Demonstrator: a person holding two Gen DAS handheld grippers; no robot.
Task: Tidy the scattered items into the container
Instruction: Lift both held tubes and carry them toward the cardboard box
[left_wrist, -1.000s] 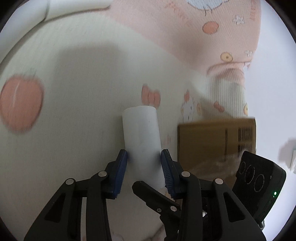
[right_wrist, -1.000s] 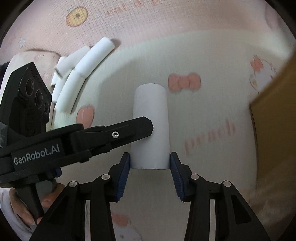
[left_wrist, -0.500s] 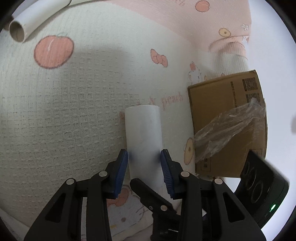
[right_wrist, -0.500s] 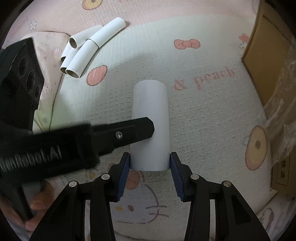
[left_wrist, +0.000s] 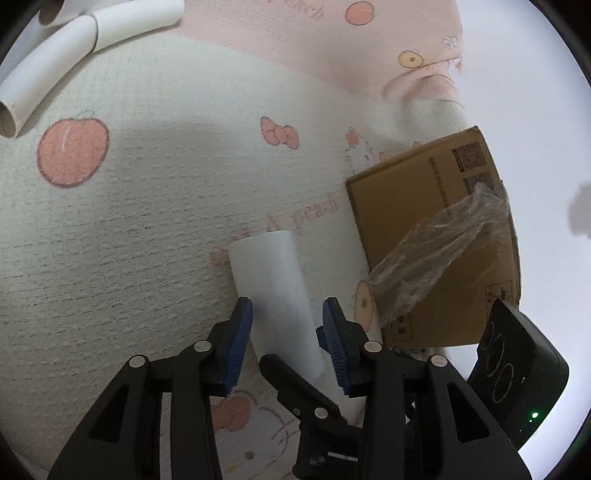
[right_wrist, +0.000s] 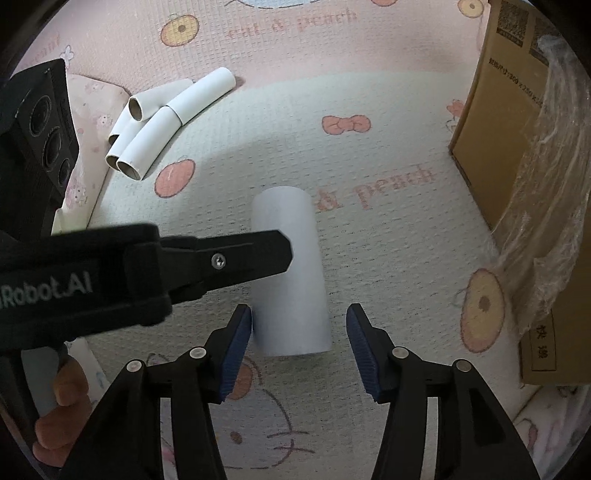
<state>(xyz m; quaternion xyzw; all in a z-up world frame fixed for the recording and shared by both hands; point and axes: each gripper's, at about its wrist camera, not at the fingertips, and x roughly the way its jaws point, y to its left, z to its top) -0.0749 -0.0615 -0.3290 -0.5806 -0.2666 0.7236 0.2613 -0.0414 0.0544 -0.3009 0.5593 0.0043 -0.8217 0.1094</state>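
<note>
Moved: both jaws opening, releasing white tube (right_wrist: 290, 273) between them, beside cardboard box (right_wrist: 491, 122).
Left: other tubes (right_wrist: 166, 125) far ahead, unboxed.

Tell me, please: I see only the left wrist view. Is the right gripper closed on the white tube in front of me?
Observer: No. The right gripper is opening. The white tube is between its pads, but a clear gap shows beside its right pad.
Operator: Thank you. How many small tubes are in the pile? My view cuts it off.
Observer: At least four small tubes lie there, on the mat's far left. They overlap, so I cannot give an exact count.
</note>
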